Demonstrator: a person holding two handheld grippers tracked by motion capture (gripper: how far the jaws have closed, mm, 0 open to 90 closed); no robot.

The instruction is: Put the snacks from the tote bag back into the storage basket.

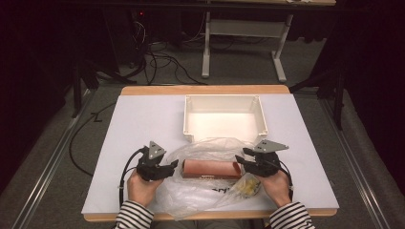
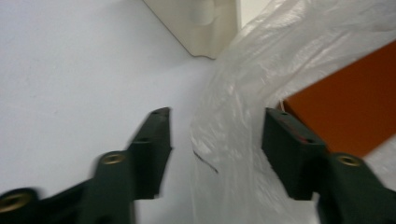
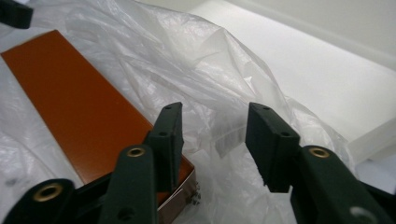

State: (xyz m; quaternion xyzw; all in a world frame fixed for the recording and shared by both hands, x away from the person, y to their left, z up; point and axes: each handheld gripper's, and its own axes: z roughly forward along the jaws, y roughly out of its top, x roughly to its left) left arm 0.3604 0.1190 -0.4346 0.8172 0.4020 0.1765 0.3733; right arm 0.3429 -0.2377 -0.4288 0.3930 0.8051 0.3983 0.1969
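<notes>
1. The table (image 1: 143, 119) carries everything, a flat white top. At its far middle stands the white tray (image 1: 224, 101), empty, rigid plastic by the look; it would lift easily by a wall.

2. The plastic bag (image 1: 200, 188) lies on the near middle of the table, just in front of the tray and between the two hands. It looks thin, limp and slippery, so it should crumple under any grip and weigh almost nothing; the best hold is likely a pinched fold at its open edge on each side. Some dark print shows on its near part, too small to read.

3. The orange box (image 1: 210, 168) lies lengthwise inside the bag. It looks like stiff, light card, with flat faces that would take a pinch well across its narrow width, though the film over it may slide. A dark strip runs along its near edge; no writing there can be read.

4. A small yellowish packet (image 1: 247, 186) sits in the bag near the right hand; I cannot tell what it is.

5. The left gripper (image 1: 168, 168) stands open, bag film between its jaws but unpressed. The right gripper (image 1: 243, 161) is likewise open over a bag fold.
</notes>
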